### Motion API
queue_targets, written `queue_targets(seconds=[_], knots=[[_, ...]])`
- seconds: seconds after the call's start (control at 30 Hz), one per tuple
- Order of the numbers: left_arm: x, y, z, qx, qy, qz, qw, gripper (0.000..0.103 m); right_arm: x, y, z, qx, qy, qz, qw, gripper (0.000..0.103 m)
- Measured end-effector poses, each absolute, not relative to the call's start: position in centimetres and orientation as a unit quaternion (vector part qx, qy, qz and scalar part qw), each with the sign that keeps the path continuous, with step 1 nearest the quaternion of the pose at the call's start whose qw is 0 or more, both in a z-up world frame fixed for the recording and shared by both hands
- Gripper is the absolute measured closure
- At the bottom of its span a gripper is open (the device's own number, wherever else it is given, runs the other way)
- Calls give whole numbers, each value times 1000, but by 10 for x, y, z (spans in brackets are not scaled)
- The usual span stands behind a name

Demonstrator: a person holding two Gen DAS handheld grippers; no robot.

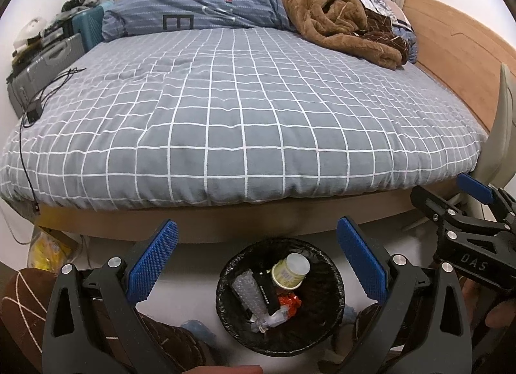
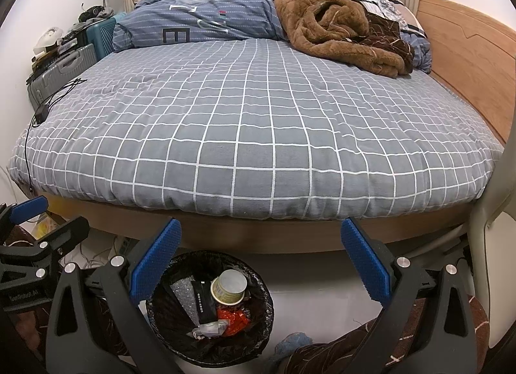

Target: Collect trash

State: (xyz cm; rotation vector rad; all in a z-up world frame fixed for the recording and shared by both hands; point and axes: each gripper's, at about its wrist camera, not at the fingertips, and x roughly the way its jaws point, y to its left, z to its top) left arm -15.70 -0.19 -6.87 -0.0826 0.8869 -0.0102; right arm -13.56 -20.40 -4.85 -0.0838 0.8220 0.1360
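A round bin with a black liner (image 1: 335, 299) (image 2: 161, 338) stands on the floor at the foot of the bed. In it lie a yellow paper cup (image 1: 290, 272) (image 2: 229, 288), a black packet (image 2: 203, 303), a strip of bubble wrap (image 1: 246, 296), a red wrapper (image 1: 290, 302) (image 2: 233, 320) and crumpled clear plastic (image 2: 208, 330). My left gripper (image 1: 258, 237) hangs open above the bin, nothing between its blue pads. My right gripper (image 2: 261, 235) is open too and empty, with the bin below its left finger.
The bed (image 1: 225, 106) with a grey checked cover fills the view ahead. A folded blue duvet (image 1: 200, 6) and a brown blanket (image 1: 342, 19) lie at its far end. Suitcases (image 1: 45, 61) stand at left. A black cable (image 1: 29, 109) trails over the left bed edge. A wooden headboard (image 1: 451, 48) runs along the right.
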Motion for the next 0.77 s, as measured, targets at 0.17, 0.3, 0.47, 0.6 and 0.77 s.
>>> queue_targets(seconds=[0.17,0.3,0.47,0.6,0.77], knots=[[-157,-3,-69,-34,430,-4,902,6,-136,-203,-50,-40,399,66,914,8],[-158,-3,-69,-35,429,-2,903,6,-136,-203,-49,-41,399,66,914,8],[-158,-2,-70,-35,432,-5,901,6,-136,-204,-49,-41,399,66,914,8],[-156,0,-73,-39,438,-4,898,6,-136,-203,-50,-41,398,66,914,8],[-155,2,-73,-41,436,-1,899,6,-136,-203,-50,-40,398,67,914,8]])
